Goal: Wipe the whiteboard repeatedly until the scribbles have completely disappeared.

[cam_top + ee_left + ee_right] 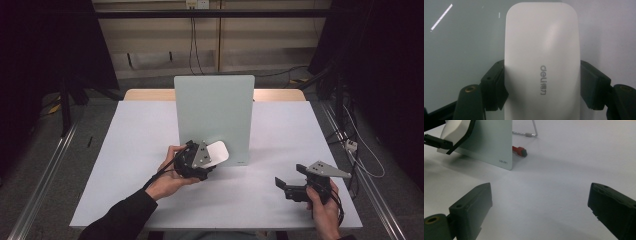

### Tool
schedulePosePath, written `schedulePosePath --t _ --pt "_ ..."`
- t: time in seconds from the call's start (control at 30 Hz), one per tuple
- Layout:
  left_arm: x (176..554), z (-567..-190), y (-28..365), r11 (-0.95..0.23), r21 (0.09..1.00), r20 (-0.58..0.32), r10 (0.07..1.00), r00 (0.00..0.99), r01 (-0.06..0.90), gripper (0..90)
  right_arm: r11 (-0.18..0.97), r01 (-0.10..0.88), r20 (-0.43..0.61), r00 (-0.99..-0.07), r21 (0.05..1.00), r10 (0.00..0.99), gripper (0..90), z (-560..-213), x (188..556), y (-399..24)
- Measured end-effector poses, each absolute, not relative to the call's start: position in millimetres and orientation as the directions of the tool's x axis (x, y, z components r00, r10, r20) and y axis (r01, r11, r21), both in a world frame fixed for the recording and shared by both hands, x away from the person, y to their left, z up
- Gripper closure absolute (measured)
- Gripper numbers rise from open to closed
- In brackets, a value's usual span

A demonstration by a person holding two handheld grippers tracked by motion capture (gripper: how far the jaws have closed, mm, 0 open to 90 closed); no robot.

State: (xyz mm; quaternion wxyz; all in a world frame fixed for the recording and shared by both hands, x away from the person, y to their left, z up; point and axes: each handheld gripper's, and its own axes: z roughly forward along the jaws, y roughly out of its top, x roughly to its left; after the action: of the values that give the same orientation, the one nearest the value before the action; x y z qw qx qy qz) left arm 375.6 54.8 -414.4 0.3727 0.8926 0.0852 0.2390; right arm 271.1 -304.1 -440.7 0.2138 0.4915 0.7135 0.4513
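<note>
Gripping the white eraser (542,62) by both long sides, left claw (542,85) clenched against the pale board (215,110).

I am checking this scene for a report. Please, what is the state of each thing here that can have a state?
Left tongs: shut on the white eraser, gripping its two sides.
White eraser: held off the table, close to the board's front.
Right tongs: open, nothing between the jaws, above the table.
Whiteboard: standing upright on its stand, face blank.
Red marker: lying behind the board, cap on.
</note>
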Motion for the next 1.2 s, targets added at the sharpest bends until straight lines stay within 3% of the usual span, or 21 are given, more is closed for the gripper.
schedulePosePath --t 0.4,1.0,1.2 --pt "397.6 -363.7 87.6 -0.585 0.811 0.341 0.477 0.810 0.003 30.9 0.112 0.510 0.137 -0.426 0.853 0.894 5.4 -440.8 271.6 -303.9" --pt "378.1 -407.8 70.3 -0.709 0.706 0.362 0.355 0.862 -0.004 30.9 0.109 0.510 0.139 -0.424 0.853 0.895 5.5 -440.6 271.2 -304.0" --pt "378.5 -406.6 68.9 -0.703 0.711 0.356 0.358 0.863 -0.002 30.9 0.108 0.510 0.140 -0.424 0.854 0.895 5.6 -440.7 270.9 -304.5"
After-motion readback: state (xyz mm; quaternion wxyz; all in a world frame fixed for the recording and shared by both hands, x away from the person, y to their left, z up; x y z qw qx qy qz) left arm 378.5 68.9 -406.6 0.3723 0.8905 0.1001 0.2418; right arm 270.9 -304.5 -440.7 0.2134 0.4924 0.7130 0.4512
